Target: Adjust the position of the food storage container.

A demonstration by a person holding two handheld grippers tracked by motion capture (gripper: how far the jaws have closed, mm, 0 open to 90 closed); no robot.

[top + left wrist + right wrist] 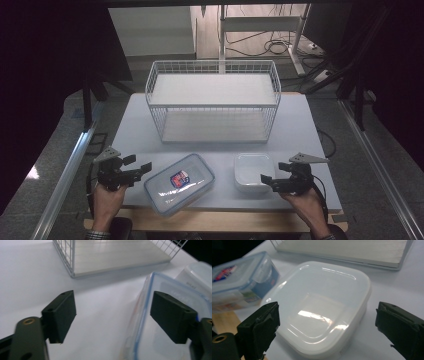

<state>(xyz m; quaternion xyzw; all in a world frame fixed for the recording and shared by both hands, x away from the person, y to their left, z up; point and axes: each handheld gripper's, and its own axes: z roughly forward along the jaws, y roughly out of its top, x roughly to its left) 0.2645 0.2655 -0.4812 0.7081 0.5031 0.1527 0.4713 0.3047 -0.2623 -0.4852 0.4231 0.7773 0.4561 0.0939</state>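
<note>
A clear lidded box [180, 182] with a blue rim and a red-blue sticker lies at the table's front, left of centre. To its right sits a white square tub [253, 172] with its lid on. My left gripper [139, 167] hovers at the clear box's left end, open. In the left gripper view the blue rim of the clear box [170, 288] runs between the jaws without touching either pad of the left gripper [112, 312]. My right gripper [274, 175] stands open just right of the tub. The white tub [319, 305] lies between and ahead of the spread jaws of the right gripper [327, 322], untouched.
A white wire basket [212, 100] with a flat floor stands at the back middle of the white tabletop [135, 125]. A wooden strip [215, 220] runs along the front edge. Metal rails flank the table, and cables lie on the floor behind it.
</note>
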